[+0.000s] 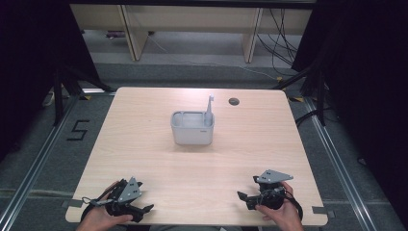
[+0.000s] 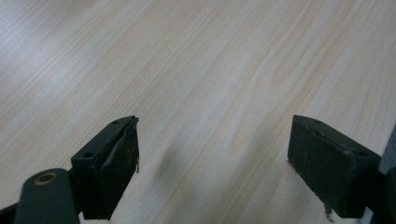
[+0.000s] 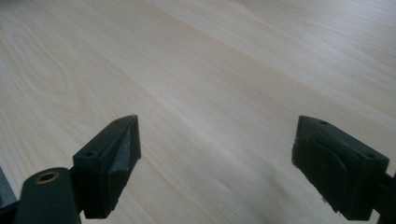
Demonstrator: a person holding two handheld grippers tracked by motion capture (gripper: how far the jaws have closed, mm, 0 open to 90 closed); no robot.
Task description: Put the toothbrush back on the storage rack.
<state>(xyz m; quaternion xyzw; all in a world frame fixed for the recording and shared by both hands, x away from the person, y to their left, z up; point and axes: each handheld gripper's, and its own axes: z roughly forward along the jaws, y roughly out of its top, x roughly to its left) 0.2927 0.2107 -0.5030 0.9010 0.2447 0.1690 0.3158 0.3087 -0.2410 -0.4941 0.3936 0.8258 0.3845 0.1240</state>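
Grey bin (image 1: 192,129) at surface (image 1: 144,144) centre, upright grey piece (image 1: 210,105) at its far right corner. My left tool (image 1: 144,209) and right tool (image 1: 243,197) rest near front edge, well apart from bin; jaws spread, gripping nothing.

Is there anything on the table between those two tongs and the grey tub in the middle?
Nothing visible. Bare wood lies between the left tongs, the right tongs and the grey tub; both stand open and empty.
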